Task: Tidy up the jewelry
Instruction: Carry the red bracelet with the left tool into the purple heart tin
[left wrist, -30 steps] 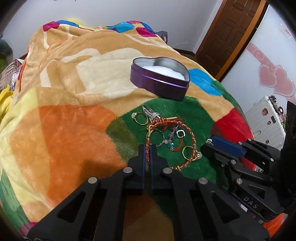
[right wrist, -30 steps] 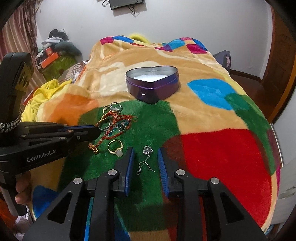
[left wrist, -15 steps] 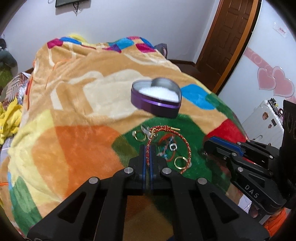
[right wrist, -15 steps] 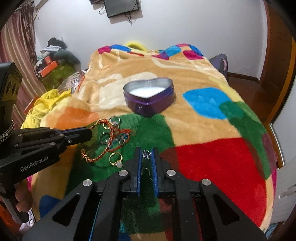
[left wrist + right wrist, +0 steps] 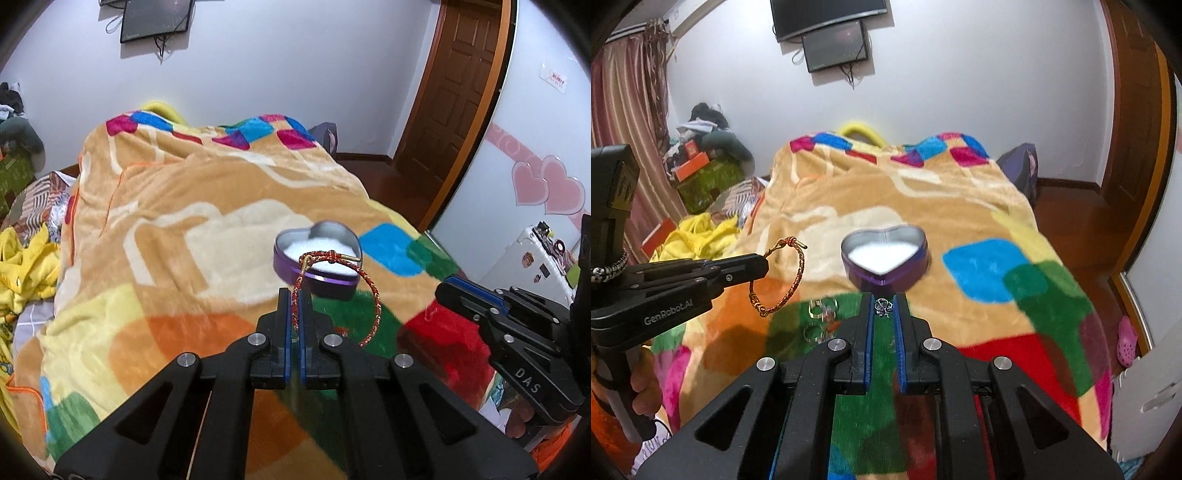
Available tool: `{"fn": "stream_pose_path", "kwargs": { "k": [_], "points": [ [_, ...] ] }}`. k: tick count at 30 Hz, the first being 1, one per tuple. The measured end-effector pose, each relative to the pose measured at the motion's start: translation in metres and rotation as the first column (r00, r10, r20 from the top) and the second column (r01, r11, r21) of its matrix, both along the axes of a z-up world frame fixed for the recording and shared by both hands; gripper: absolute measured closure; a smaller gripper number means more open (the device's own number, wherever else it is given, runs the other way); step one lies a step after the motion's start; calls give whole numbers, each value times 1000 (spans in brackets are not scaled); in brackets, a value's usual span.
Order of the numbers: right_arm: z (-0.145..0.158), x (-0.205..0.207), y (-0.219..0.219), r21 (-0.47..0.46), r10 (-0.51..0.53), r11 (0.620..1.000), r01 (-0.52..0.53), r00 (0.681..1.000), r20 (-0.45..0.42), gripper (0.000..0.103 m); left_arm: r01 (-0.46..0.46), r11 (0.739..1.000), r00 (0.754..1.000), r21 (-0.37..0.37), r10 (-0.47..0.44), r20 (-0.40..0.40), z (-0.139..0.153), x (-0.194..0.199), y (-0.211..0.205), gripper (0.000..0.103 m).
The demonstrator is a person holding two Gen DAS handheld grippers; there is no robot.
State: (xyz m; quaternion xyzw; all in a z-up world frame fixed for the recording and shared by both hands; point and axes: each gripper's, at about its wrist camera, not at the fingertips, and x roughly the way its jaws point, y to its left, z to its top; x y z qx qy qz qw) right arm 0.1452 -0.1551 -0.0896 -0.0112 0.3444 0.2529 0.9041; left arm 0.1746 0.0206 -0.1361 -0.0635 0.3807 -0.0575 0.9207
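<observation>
My left gripper is shut on a red and gold braided bracelet, lifted above the blanket; the bracelet also shows in the right wrist view, hanging from the left gripper. My right gripper is shut on a small silver earring, raised off the bed. A purple heart-shaped tin with white padding stands open on the blanket ahead of both grippers; it also shows in the right wrist view. The right gripper shows at the right of the left wrist view.
Several rings lie on the green patch of the colourful blanket. Yellow cloth and clutter sit left of the bed. A wooden door and a white suitcase are at the right.
Both grippers have risen off the bed: the left lifted the braided bracelet clear of the pile, the right closed on the earring and lifted it. The tin now looks farther away.
</observation>
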Motion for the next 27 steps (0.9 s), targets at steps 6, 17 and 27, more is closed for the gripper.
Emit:
{"fn": "stream_pose_path", "kwargs": {
  "k": [6,17,27],
  "points": [
    [10,12,2,23,-18,1000,18,999,39,94,-10,1000,1000,12,10,23,7,11,5,101],
    [18,34,12,39,-19,999,15,996,85,94,-22,1000,999,17,21,29,8,41,12,101],
    [5,53,26,9,16,1000,-16,998,59,94,3,1000,1000,28,-3,-17,-11,77,5,102]
  ]
}}
